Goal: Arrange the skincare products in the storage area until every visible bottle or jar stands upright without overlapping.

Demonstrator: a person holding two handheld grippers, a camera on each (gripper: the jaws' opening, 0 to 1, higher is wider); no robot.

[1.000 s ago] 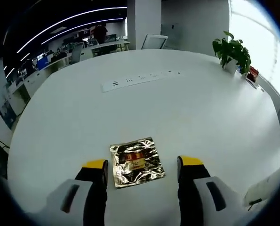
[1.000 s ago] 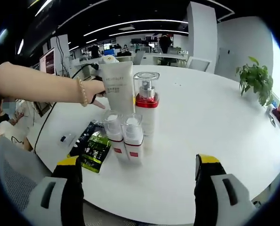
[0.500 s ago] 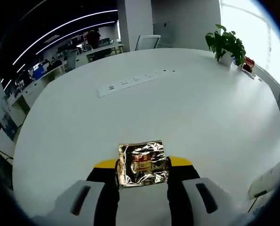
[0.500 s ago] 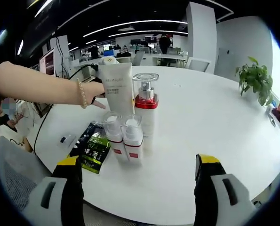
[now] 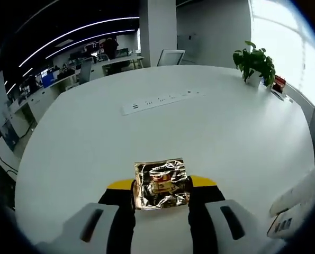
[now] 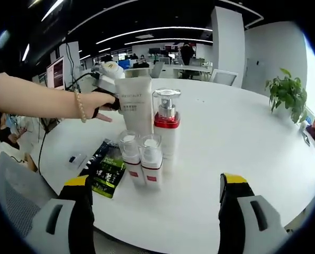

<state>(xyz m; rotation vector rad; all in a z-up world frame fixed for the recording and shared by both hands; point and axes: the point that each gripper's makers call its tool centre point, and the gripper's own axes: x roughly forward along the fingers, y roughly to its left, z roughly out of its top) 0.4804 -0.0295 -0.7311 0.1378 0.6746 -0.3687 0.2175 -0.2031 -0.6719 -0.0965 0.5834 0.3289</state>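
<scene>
In the left gripper view, the left gripper [image 5: 161, 186] has its two yellow-tipped jaws pressed in on a shiny gold foil sachet [image 5: 161, 183], one jaw on each side of it. The sachet sits at about 6 o'clock in that view, over the big round white table [image 5: 199, 132]. A long white power strip [image 5: 162, 100] lies flat on the table at about 12 o'clock from the sachet, well apart from it. A green potted plant [image 5: 255, 62] stands near the table's far edge at about 2 o'clock. In the right gripper view, the right gripper [image 6: 154, 196] has its jaws spread wide, with nothing between them. Ahead of it, at about 12 o'clock, the skincare things stand close together. Two small bottles [image 6: 141, 163] with clear caps and red bands stand upright side by side in front. Just behind them is a taller pump bottle [image 6: 167, 129] with a red collar and a clear cap, also upright. Beside it at 11 o'clock is a white tube [image 6: 133, 106], and a person's hand [image 6: 101, 103] with a bead bracelet is touching it from the left. A dark and green packet [image 6: 105, 168] lies flat on the table at about 9 o'clock from the small bottles, just beside them. Another view of the potted plant [image 6: 289, 95] is at 2 o'clock.
</scene>
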